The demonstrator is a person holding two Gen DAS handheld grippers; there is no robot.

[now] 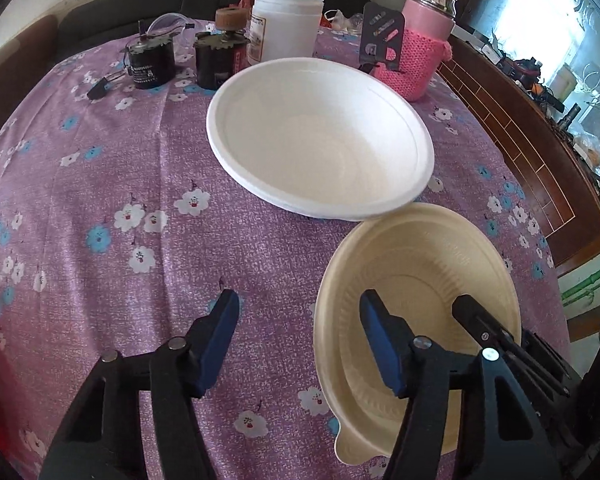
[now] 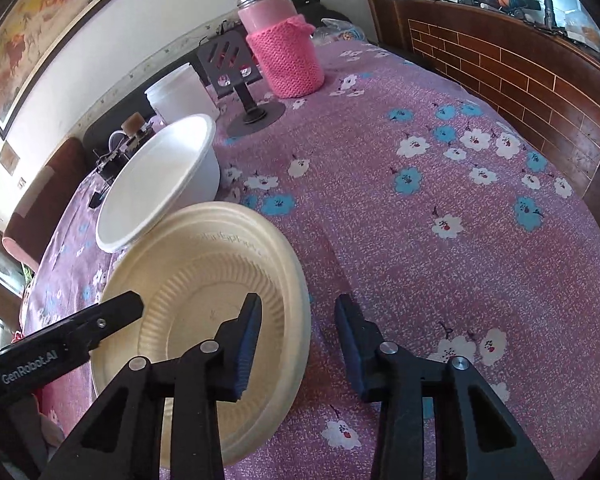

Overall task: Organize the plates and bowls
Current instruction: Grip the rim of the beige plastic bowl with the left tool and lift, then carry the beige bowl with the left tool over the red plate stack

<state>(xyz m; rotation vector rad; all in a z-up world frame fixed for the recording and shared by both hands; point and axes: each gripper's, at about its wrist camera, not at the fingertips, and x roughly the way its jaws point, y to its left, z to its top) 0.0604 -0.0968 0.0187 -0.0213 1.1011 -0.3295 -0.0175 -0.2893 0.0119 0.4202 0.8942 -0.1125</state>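
A cream disposable bowl [image 1: 420,264] sits on the purple flowered tablecloth [image 1: 140,200], close to me. Behind it stands a larger white bowl [image 1: 320,140], its rim touching the cream one. My left gripper [image 1: 300,300] straddles the cream bowl's left rim, one finger inside and one over the cloth, and the pads are clear of the rim. My right gripper [image 2: 298,304] straddles the opposite rim of the cream bowl [image 2: 204,264] the same way, pads not touching. The white bowl [image 2: 160,176] lies up and left in that view.
At the table's far side stand a white plastic tub [image 1: 286,28], a pink jar in a knitted sleeve [image 1: 416,40], a dark phone stand [image 1: 380,36] and two black cylindrical devices [image 1: 148,64]. A brick-patterned wooden board [image 2: 500,80] borders the right edge.
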